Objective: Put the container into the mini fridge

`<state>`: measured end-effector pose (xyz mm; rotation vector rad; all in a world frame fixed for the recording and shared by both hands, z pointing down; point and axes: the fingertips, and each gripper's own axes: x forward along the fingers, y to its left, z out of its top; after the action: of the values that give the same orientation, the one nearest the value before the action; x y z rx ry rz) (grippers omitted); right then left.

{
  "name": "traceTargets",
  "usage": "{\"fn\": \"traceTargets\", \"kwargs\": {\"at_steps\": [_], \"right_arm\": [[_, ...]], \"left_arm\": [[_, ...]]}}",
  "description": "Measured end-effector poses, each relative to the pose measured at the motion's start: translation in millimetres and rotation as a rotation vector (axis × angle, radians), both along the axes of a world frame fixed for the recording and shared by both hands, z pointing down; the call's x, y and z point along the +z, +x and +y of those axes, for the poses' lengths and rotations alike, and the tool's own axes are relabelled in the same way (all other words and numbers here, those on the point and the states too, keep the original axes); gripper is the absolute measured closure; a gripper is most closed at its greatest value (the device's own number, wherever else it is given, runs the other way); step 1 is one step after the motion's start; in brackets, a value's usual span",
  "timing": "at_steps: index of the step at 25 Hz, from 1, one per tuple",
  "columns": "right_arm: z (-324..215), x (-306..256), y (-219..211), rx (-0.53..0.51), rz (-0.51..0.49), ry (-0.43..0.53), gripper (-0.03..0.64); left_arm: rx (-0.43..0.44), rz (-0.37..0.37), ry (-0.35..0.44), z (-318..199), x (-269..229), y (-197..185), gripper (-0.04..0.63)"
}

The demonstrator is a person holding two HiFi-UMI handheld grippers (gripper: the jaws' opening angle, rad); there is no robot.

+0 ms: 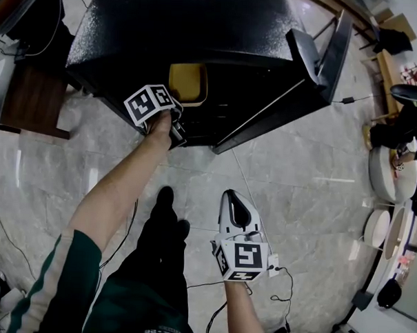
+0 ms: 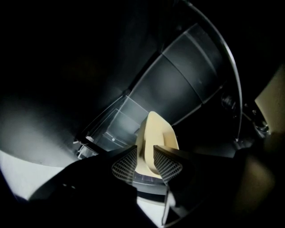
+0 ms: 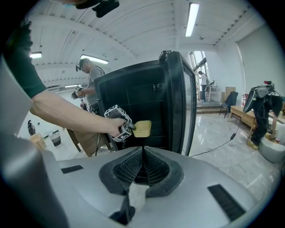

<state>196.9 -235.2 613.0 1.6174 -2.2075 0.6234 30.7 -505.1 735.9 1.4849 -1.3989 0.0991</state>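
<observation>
Left arm [image 1: 118, 186] was stretched well forward, bare forearm straight, left hand [image 1: 162, 124] wrapped round the left gripper [image 2: 145, 161], and its jaws stood apart. Right gripper [image 3: 142, 153] was held low and close in, pointing forward, jaws pressed together, right forearm [image 1: 245, 316] tucked near the body.

Mini fridge [image 1: 187, 23] on floor [image 1: 297, 180], dead ahead, top centre of head view. Door [image 1: 324, 50] swung out to the fridge's right. Container [image 1: 188, 82] inside the opening, toward its left side. Left gripper [image 2: 145, 156] just in front of container, container's near wall between the jaws. Right gripper [image 1: 235, 198] well back from fridge, over floor, right of shoe [image 1: 166, 195]. Table [image 1: 28, 99] left of fridge, close beside it. Cable [image 1: 360, 98] on floor just right of door.
</observation>
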Motion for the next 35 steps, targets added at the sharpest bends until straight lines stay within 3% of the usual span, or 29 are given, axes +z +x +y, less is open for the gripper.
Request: {"fn": "traceTargets", "kwargs": {"at_steps": [14,19,21,26,29,35], "right_arm": [[-4,-15,-19,-0.037,-0.016,0.029,0.580],[-5,-23,-28,-0.050,-0.023,0.044,0.581],[-7,-29,-30,-0.051,-0.035,0.057,0.580],[-7,-47,-34,-0.049,-0.054,0.095,0.581],[-9,-53,-37,-0.049,-0.089,0.094,0.581],[-7,-65,-36,-0.029,-0.056,0.094,0.581]], "left_arm": [[0.105,-0.090,0.089,27,-35,8,0.465],[0.157,-0.185,0.118,49,-52,0,0.526],[0.195,-0.205,0.153,57,-62,-1,0.566],[0.346,-0.307,0.247,79,-90,2,0.580],[0.409,-0.384,0.268,91,-104,1,0.581],[0.498,-0.440,0.300,123,-131,3,0.581]]}}
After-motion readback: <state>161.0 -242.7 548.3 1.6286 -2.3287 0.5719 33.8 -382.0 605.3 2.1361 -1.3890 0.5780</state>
